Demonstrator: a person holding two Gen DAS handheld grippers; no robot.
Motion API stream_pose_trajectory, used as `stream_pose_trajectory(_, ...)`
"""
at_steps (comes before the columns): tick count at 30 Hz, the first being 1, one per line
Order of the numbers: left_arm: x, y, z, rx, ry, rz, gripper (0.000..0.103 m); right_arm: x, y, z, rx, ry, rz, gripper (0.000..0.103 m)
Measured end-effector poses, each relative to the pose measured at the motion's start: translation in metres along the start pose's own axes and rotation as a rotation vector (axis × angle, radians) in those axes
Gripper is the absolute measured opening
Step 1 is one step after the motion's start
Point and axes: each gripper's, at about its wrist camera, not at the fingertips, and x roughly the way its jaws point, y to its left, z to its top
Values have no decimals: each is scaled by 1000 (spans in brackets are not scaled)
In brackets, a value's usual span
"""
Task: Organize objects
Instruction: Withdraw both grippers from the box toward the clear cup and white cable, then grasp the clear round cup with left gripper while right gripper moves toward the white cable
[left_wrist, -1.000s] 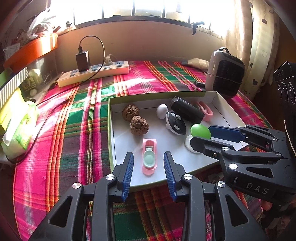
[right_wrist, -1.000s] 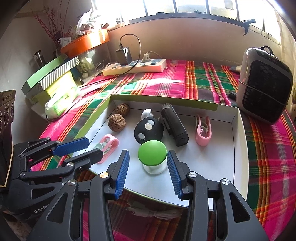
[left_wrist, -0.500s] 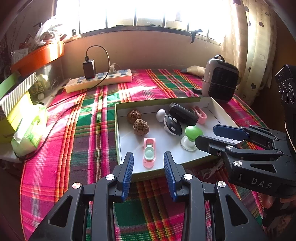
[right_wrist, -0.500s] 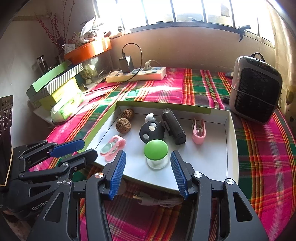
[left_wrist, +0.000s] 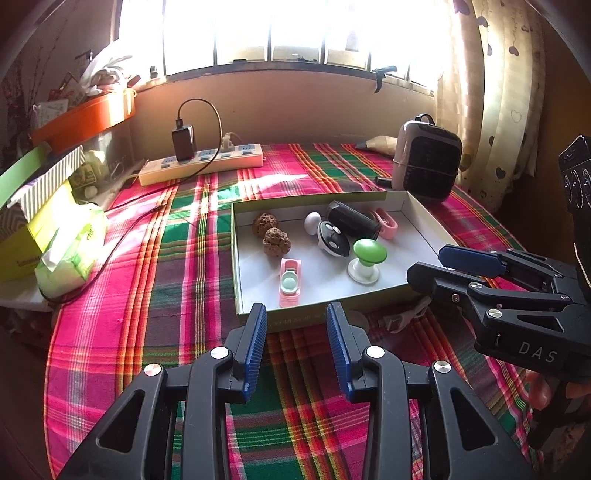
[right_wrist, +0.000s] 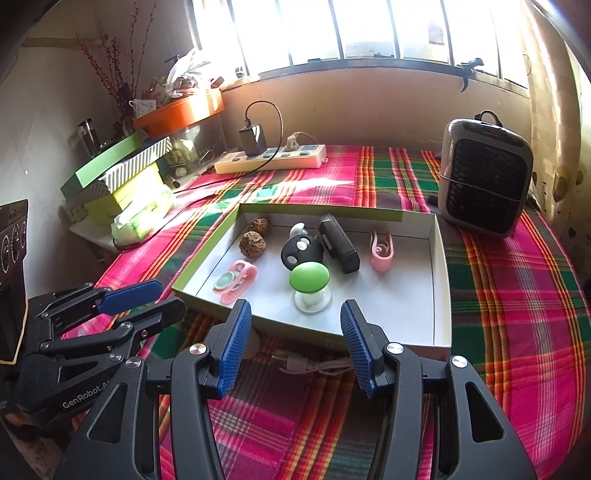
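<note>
While both grippers hover short of the box (right_wrist: 441, 280), nothing is held.
Left gripper (left_wrist: 296, 345) gapes empty; right gripper (right_wrist: 295, 341) (jaws parted, recently widened) faces the green-topped jar (right_wrist: 309, 286) just ahead.

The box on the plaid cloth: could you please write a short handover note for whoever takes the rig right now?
Left gripper: open, empty, short of the box's near wall.
Right gripper: open, empty; its jaws have just been opening, nothing between them.
In the box: two walnuts, two pink clips, black fob, black case, white egg-shaped piece, green-topped piece standing near the front.
Done: all these sit in the box.
Left: a white cable lies on the cloth by the front wall; possibly next.
</note>
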Motion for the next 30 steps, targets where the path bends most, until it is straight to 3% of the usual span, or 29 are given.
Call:
stream_pose_trajectory(21, 14, -16, -26, -32, 65, -132, 38, -21, -28, -43, 32, 28, -48, 52)
stream_pose_trajectory(30, 39, -28, -21, -20, 110, -119, 39, -25, -44, -50, 57, 40, -57, 52)
